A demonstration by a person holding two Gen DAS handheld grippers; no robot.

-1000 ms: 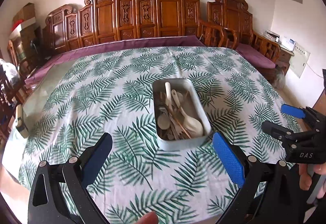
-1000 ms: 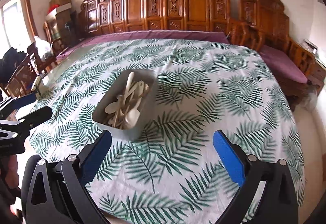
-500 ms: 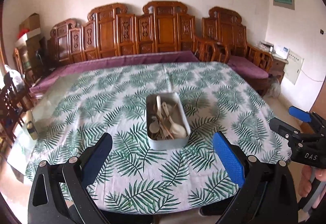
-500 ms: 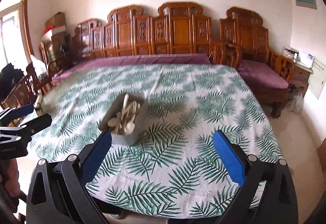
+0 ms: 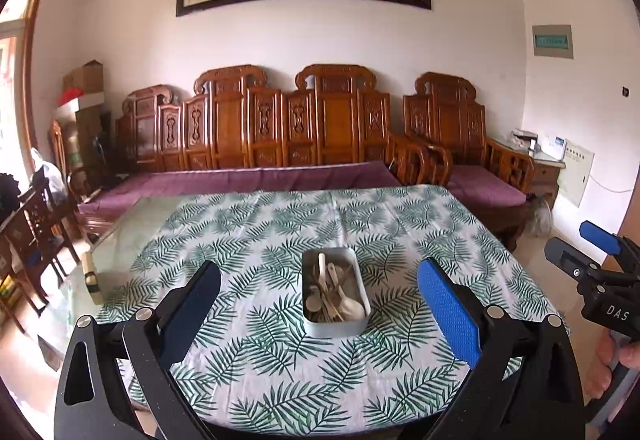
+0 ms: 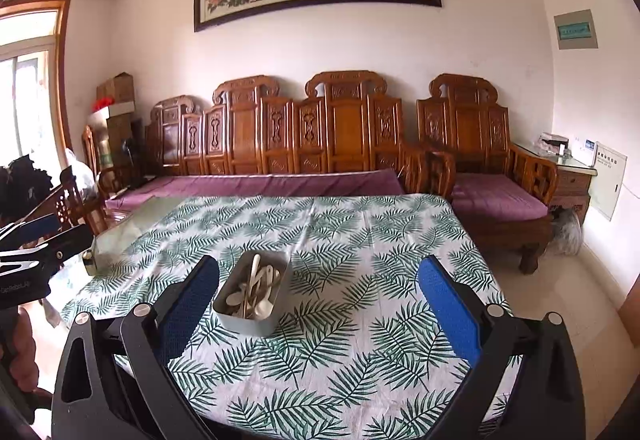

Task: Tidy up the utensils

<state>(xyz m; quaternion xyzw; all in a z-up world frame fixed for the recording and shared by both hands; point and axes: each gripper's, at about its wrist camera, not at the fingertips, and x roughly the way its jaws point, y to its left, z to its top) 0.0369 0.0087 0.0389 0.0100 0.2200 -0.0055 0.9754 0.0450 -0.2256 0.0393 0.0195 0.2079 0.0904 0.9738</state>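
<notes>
A grey metal tin [image 5: 334, 325] holds several white spoons [image 5: 351, 305] and wooden utensils. It stands on the leaf-print tablecloth [image 5: 280, 232] near the table's front edge, and shows in the right wrist view [image 6: 252, 320] too. My left gripper [image 5: 318, 306] is open and empty, held back from the table with the tin between its fingers in view. My right gripper [image 6: 318, 306] is open and empty, also back from the table, with the tin near its left finger. The right gripper shows at the right edge of the left wrist view [image 5: 588, 260].
A carved wooden sofa [image 5: 280, 136] with purple cushions stands behind the table, an armchair [image 5: 472, 160] to its right. Wooden chairs [image 5: 36, 216] stand at the left. A small object [image 5: 91, 278] lies on the bare glass at the table's left edge.
Both grippers have pulled back and up from the table, so the tin looks smaller and farther away. Both stay open and empty.
</notes>
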